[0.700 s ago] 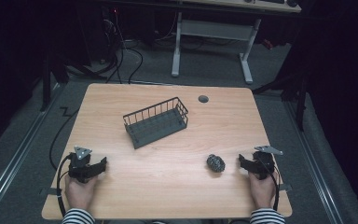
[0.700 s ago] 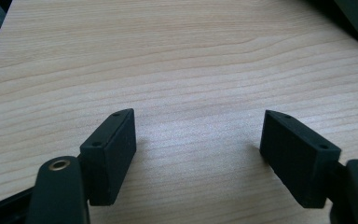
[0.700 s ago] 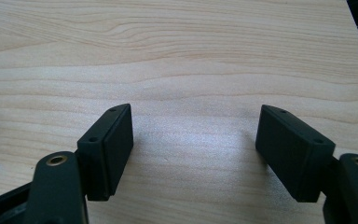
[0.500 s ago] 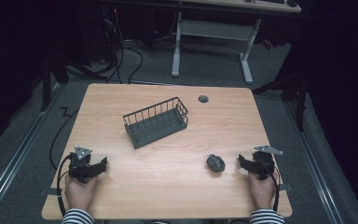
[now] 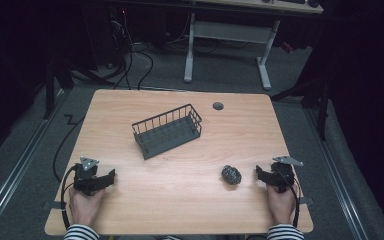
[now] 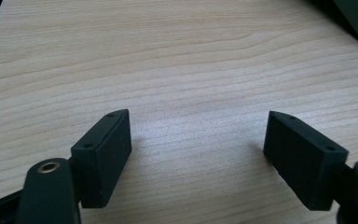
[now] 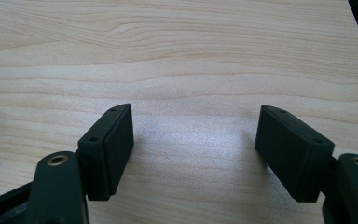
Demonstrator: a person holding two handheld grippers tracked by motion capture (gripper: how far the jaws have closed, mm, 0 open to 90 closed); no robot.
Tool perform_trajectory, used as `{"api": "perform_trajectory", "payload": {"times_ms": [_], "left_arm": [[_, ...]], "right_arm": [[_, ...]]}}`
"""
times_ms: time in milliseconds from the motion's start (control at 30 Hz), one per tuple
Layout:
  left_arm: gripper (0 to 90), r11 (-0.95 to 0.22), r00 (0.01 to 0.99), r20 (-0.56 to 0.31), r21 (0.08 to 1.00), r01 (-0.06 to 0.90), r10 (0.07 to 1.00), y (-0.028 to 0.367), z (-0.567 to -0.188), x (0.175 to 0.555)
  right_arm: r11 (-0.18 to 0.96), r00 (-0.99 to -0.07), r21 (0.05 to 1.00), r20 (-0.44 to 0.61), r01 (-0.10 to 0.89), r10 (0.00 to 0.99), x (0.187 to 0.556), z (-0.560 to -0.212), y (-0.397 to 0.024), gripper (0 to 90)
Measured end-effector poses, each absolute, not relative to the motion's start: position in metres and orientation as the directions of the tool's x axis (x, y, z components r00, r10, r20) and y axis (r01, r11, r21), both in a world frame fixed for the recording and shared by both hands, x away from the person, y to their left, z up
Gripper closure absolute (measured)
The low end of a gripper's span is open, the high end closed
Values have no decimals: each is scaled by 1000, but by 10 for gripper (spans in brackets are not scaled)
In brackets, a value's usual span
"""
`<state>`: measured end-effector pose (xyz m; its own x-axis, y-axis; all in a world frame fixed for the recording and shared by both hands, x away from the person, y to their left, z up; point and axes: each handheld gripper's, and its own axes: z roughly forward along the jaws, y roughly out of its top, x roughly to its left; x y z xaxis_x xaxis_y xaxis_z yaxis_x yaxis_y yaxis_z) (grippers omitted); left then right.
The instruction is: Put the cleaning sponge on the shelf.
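While both sets of tongs rest low at the near edge of the pale wooden worktop (image 5: 180, 200), the work in hand reads as a pick-up of the small dark grey metal scouring ball (image 5: 231, 174), with the dark grey wire basket (image 5: 167, 131) the likely place to put it.

Right tongs (image 5: 260, 174): jaws apart, nothing between them; the right gripper view (image 7: 193, 149) shows bare wood grain between the two black pads. Left tongs (image 5: 111, 175): jaws likewise apart and empty, confirmed in the left gripper view (image 6: 198, 154), where a corner of the basket shows at the top right.

Position of the ball: on the worktop, just beside the right tongs on their inner side, not touching them, and well apart from the left tongs. The basket stands farther back, left of the ball, set at an angle to the worktop edge.

Recommendation for the step: take the ball with the right tongs, as nearest. Turn the jaws toward it and bring them level, one pad on each side, before closing. The ball is round and springy, so it may roll if nudged by a single pad; close centrally and gently. Left tongs may stay parked, or steady the basket.
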<state>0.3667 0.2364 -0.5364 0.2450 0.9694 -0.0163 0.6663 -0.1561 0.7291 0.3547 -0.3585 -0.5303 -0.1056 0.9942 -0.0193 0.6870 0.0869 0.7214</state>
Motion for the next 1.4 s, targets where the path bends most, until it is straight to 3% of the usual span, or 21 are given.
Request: {"api": "perform_trajectory", "payload": {"times_ms": [567,1400], "left_arm": [[309,-84,274,-139,738,669,952,240,-521,366],[207,-112,375,-176,767,631,910,209,-466,386]], "right_arm": [[89,-108,721,-19,687,994,354,-530,-358,277],[89,-110,721,-18,687,994,354,-530,-358,277]]}}
